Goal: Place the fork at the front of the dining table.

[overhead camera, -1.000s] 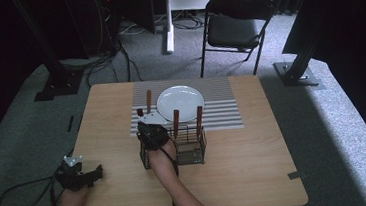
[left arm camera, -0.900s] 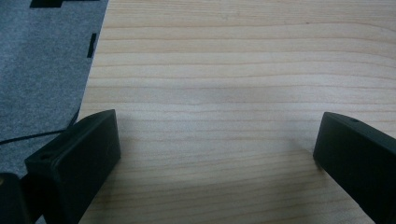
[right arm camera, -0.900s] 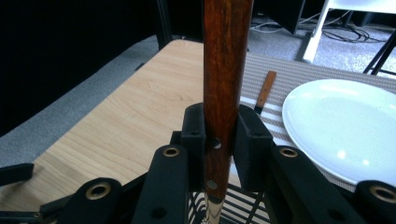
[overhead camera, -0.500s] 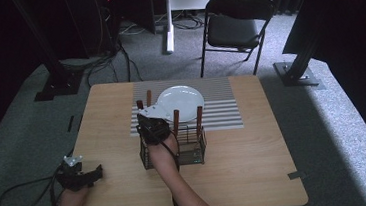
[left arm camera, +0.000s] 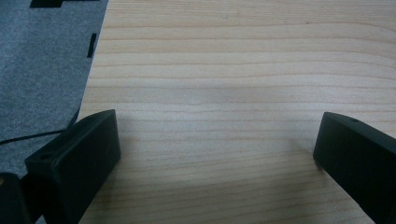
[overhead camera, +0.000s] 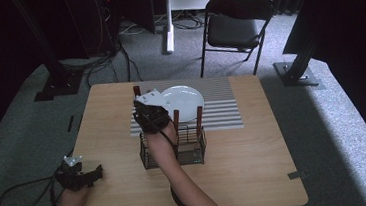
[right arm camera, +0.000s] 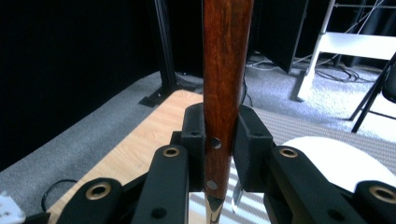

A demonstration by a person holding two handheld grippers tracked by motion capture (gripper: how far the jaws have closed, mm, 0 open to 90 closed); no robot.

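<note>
My right gripper (overhead camera: pixel 147 110) hangs over the far left corner of a black wire caddy (overhead camera: pixel 195 151), shut on a utensil's brown wooden handle (overhead camera: pixel 136 91). In the right gripper view the handle (right arm camera: pixel 226 70) stands upright between the jaws of the right gripper (right arm camera: pixel 219 137), with two rivets and a bit of metal showing below. Two more wooden handles (overhead camera: pixel 175 116) (overhead camera: pixel 199 112) stick up from the caddy. My left gripper (overhead camera: pixel 93 174) lies low at the table's front left. In its own view the left gripper (left arm camera: pixel 217 135) is open over bare wood, holding nothing.
A white plate (overhead camera: pixel 187 100) lies on a grey striped mat (overhead camera: pixel 222 110) behind the caddy. The wooden table (overhead camera: pixel 256 162) has its left edge beside the left gripper. A black folding chair (overhead camera: pixel 237 25) stands beyond the far edge, and cables trail on the carpet.
My right gripper has moved away from the person and slightly left, from over the caddy toward its far left corner, carrying the wooden handle. The left gripper has stayed put.
</note>
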